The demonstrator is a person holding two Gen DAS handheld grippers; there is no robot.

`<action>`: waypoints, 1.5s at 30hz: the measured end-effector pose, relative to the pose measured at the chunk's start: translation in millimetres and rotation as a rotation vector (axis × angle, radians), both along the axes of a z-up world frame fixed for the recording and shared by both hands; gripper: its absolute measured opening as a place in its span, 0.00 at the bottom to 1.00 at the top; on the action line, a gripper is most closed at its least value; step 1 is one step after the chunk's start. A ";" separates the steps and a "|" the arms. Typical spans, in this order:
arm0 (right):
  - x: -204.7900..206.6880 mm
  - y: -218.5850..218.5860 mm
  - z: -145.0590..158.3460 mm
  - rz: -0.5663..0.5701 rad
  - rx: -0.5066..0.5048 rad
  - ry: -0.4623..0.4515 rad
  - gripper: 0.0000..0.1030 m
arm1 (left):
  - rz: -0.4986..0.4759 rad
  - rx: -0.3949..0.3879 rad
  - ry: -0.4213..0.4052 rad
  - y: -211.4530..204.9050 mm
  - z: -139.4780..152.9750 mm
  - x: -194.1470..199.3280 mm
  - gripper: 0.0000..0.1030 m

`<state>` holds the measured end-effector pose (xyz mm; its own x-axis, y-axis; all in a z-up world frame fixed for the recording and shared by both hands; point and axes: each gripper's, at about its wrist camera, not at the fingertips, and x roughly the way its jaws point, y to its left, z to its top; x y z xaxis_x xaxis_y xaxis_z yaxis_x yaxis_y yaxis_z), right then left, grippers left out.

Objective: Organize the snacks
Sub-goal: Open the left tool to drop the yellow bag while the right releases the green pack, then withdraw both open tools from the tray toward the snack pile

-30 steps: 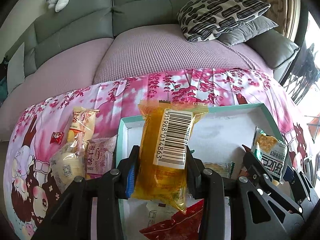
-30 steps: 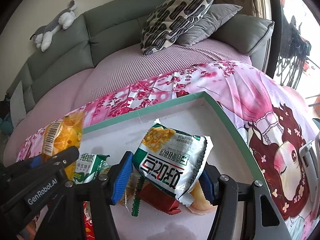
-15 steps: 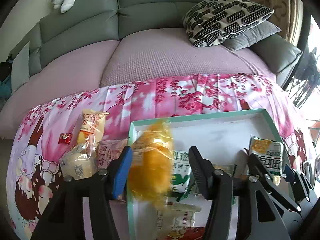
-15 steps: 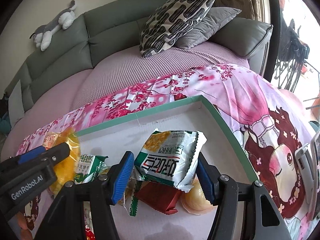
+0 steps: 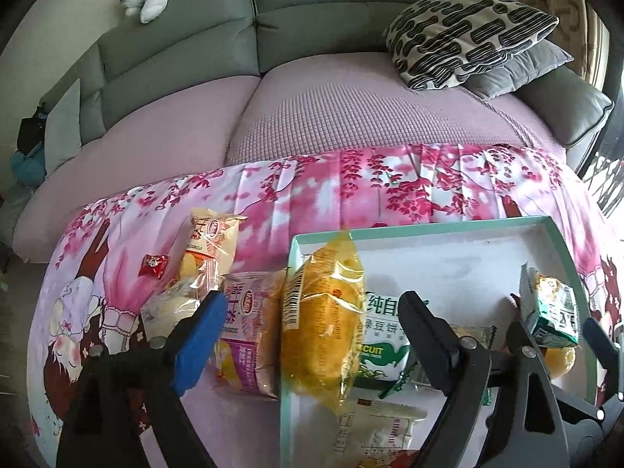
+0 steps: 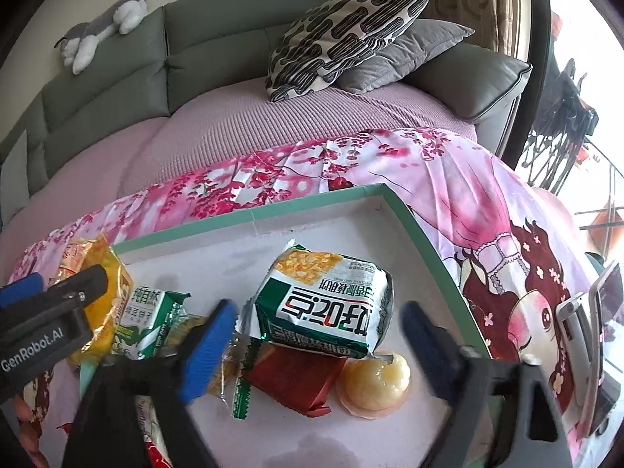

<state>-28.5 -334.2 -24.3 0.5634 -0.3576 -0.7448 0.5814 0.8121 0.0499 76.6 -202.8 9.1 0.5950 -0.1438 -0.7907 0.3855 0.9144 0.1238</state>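
A: The left tool (image 5: 308,335) now stands spread wide, blue pads clear of the translucent orange snack packet (image 5: 325,323) it was clamped on a second ago. That packet has dropped and lies across the left rim of the shallow white tray with the teal edge (image 5: 429,230), part in, part leaning on the purple-labelled bun packet (image 5: 245,335) outside it.

B: And the right tool (image 6: 318,333)?

A: Also released. Half a second back its pads pinched the green-and-white cracker pouch (image 6: 325,304); now they sit apart on either side, and the pouch rests on a red foil packet (image 6: 296,380) beside a pale round jelly cup (image 6: 374,384), inside the tray.

B: So two more snacks delivered?

A: One cleanly, I'd say. The orange packet may want a nudge inward. Still on the pink floral cloth (image 5: 312,195), outside the tray: the bun packet, a yellow-topped clear bag (image 5: 212,245) and a small red wrapped candy (image 5: 153,264). Those look like the left tool's next business.
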 end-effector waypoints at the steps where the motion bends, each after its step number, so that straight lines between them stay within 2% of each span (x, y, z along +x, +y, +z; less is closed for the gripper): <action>1: -0.6 0.1 0.4 -0.003 -0.003 -0.003 1.00 | 0.004 0.005 -0.002 0.0 -0.9 0.4 0.87; 5: -1.6 -2.8 -0.1 -0.011 0.010 -0.006 1.00 | 0.024 0.020 -0.016 1.4 -3.0 2.5 0.99; 12: -3.5 -7.1 -1.9 -0.036 0.023 0.002 1.00 | 0.046 0.018 -0.016 4.5 -4.0 6.0 0.99; 24: -4.8 -6.5 1.5 -0.045 0.022 0.002 1.00 | 0.026 0.022 -0.029 4.5 3.6 1.1 0.99; 29: -10.9 -6.7 16.3 -0.046 0.057 -0.050 1.00 | 0.028 0.057 -0.062 13.6 13.8 -1.1 0.99; 37: -14.3 10.3 43.9 -0.013 0.044 -0.094 1.00 | 0.057 0.049 -0.093 51.0 37.9 -3.6 0.99; 41: -11.1 22.5 50.8 0.028 0.064 -0.116 1.00 | 0.108 0.065 -0.099 77.1 42.7 -1.2 0.99; 45: -7.2 37.4 59.3 0.059 0.048 -0.134 1.00 | 0.169 0.040 -0.079 108.4 44.4 3.1 0.99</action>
<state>-35.7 -296.8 35.1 0.6775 -0.2868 -0.6773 0.5187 0.8392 0.1635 79.7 -94.4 53.4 0.6688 -0.0066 -0.7434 0.2149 0.9590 0.1849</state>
